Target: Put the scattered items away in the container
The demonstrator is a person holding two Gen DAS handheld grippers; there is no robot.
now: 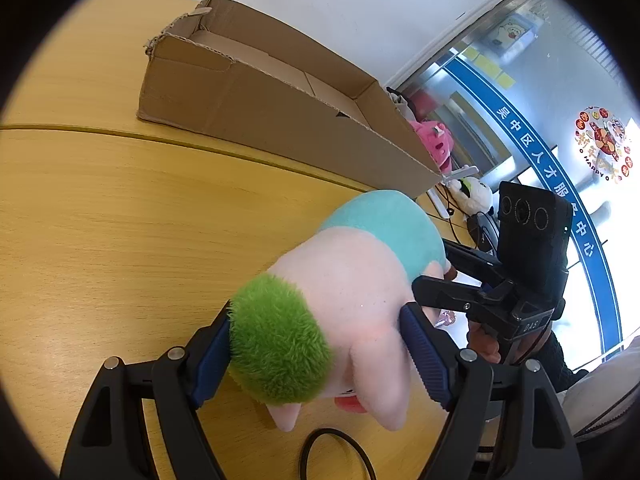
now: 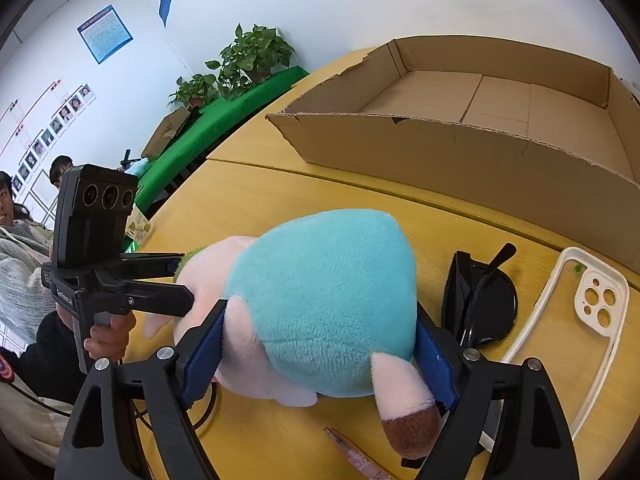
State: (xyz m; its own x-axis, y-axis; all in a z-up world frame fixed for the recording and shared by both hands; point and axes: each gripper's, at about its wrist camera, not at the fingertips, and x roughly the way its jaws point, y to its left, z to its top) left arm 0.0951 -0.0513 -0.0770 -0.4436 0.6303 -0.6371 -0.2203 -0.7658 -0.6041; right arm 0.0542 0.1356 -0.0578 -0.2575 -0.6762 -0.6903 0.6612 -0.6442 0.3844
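Filling the wooden table (image 2: 256, 208), a cardboard box (image 2: 460, 148) abuts white wall.

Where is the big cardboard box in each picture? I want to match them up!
Left wrist view: the cardboard box runs across the upper middle, behind the plush toy.
Right wrist view: the cardboard box fills the upper right, open and showing its bare floor.
Shared landmark: the plush toy with the blue body, lying on the table in front of the box in both views.
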